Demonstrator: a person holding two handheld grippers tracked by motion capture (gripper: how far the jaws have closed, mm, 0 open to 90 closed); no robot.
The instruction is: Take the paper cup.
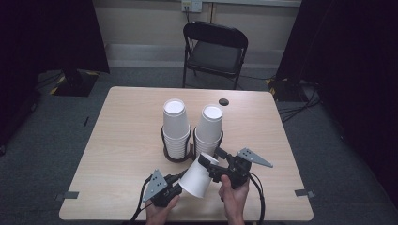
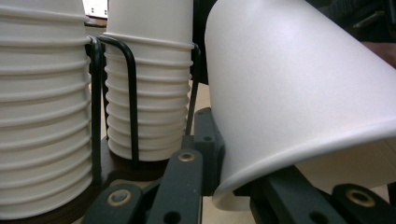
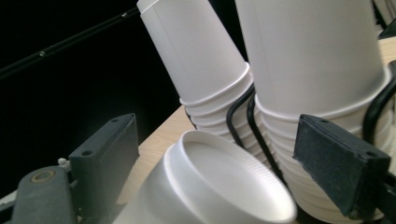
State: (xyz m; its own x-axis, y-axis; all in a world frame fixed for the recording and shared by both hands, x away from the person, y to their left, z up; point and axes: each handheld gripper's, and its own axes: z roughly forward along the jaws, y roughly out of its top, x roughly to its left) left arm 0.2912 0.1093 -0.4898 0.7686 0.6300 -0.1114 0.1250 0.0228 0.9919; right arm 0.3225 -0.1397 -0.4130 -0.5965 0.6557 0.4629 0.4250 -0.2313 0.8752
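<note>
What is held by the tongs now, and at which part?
The left tongs pinch the loose paper cup at its rim. The right tongs straddle its base, apparently without pressing.

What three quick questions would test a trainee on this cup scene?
1. True or false: the left gripper grips the loose cup by its rim.
2. How many cup stacks sit in the wire holder?
3. The jaws of the right gripper stand on either side of the loose cup's: A base, B rim, C middle?
Key: 1 true; 2 two; 3 A.
</note>
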